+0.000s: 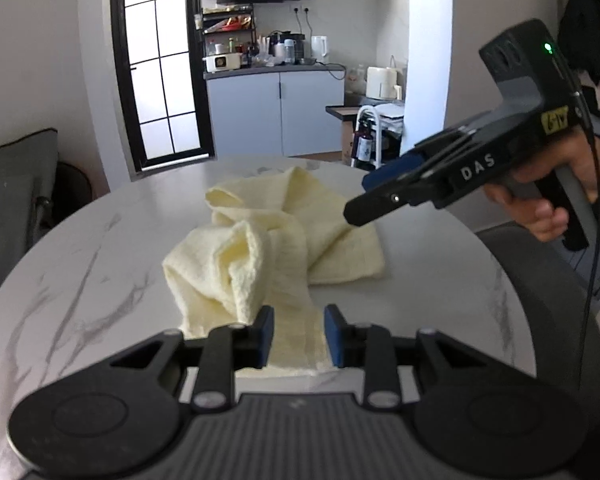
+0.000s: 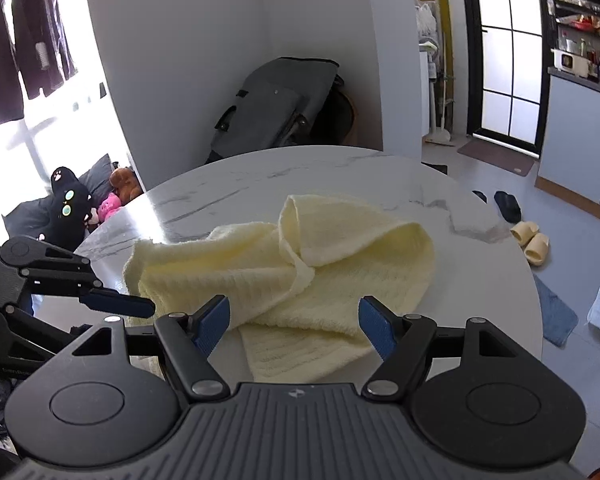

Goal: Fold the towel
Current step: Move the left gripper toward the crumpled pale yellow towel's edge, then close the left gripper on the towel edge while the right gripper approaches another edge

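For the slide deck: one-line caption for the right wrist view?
Open right gripper poised over a crumpled pale-yellow towel on a round marble table.

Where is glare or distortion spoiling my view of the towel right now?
Left wrist view: the crumpled pale yellow towel is evenly lit and sharp; fisheye bends the black-framed glass door, whose panes are blown out. Right wrist view: the window at left is overexposed, and a bright sheen lies on the round white marble table beside the towel, not on it.
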